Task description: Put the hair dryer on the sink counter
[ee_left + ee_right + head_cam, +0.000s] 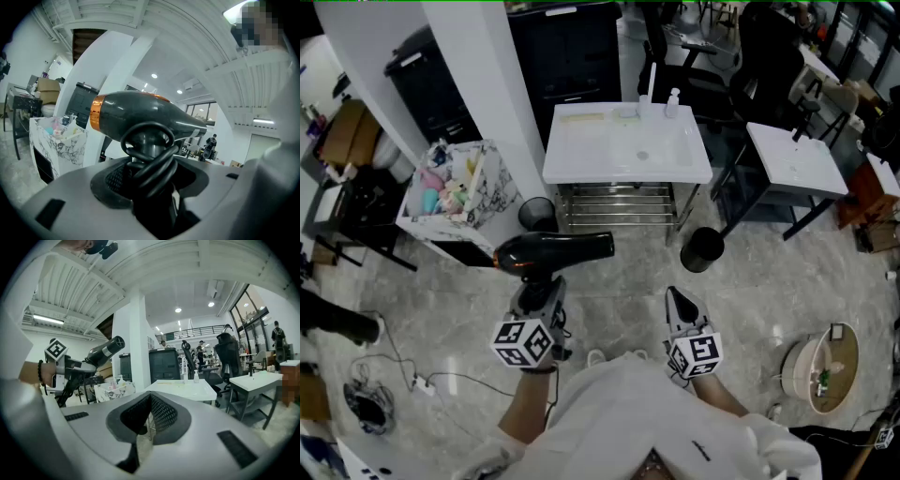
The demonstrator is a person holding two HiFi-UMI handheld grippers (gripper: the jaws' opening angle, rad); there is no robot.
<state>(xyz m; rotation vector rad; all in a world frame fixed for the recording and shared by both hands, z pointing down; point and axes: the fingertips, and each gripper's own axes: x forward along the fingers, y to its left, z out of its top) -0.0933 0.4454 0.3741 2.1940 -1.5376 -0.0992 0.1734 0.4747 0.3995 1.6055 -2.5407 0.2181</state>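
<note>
Black hair dryer (553, 250), handle seemingly cord-wrapped, sits pinched upright in left claw (541, 283).

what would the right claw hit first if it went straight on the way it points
Probably the front edge of the sink counter; nothing shows between it and the right claw. Depth is unclear; it might pass just under.

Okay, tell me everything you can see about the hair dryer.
The hair dryer looks like glossy black plastic, with a copper ring at its wide rear end. Its barrel lies roughly level above the floor, short of the white sink counter. Its handle points down, clamped between the jaws of the left gripper, with the black cord looped around it. Nothing else touches it.
</note>
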